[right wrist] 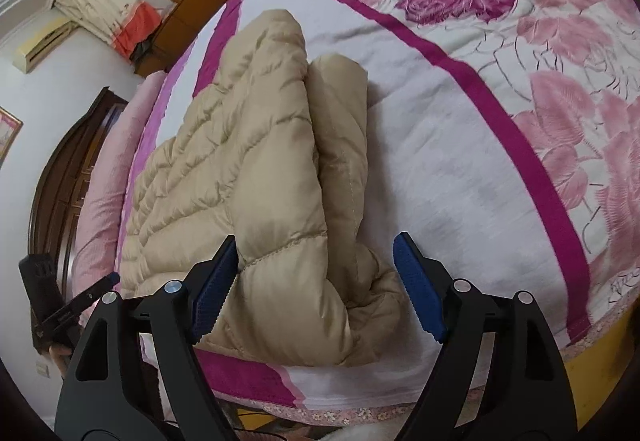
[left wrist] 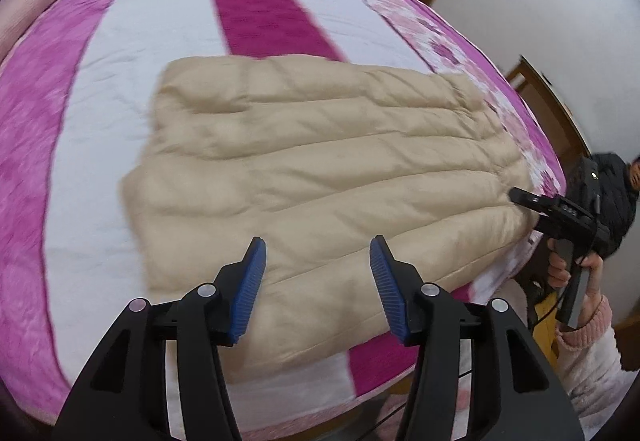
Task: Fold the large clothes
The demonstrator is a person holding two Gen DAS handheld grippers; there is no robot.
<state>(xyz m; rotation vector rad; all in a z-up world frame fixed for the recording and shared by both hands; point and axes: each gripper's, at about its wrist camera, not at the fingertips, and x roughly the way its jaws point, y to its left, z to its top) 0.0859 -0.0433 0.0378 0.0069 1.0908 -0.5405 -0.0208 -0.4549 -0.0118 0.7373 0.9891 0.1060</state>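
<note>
Bedding in pink, white and magenta stripes, with a rose print along one side, covers the bed (left wrist: 100, 89), and on it lies the beige quilted jacket (left wrist: 320, 161), folded into a thick rectangular bundle near the bed's near edge. No box, basket or other container shows in either view; the jacket rests straight on the bedspread.

From the left wrist view, the left gripper (left wrist: 318, 261) is above the jacket's near portion with its jaws apart. Their blue ribbed pads (left wrist: 248, 293) stand clear of the fabric, with nothing pressed between them; the padded cloth is visible through the gap. At the right of this view the right gripper (left wrist: 520, 197) meets the jacket's far right edge, held by a hand (left wrist: 568, 265) in a pink fuzzy sleeve (left wrist: 592, 337). Behind it stands a person in a dark coat (left wrist: 612, 189).

From the right wrist view, the right gripper's jaws stand wide apart around the jacket's folded corner. The left pad sits just at the cloth's edge, while the right pad is separated from the bundle by a gap, so the fabric lies between the jaws but is not squeezed. In this view the fold shows as two stacked layers running away from the jaws. A wooden headboard (right wrist: 52, 177), a pink pillow (right wrist: 108, 169) and curtains (right wrist: 108, 17) fill the left side.
</note>
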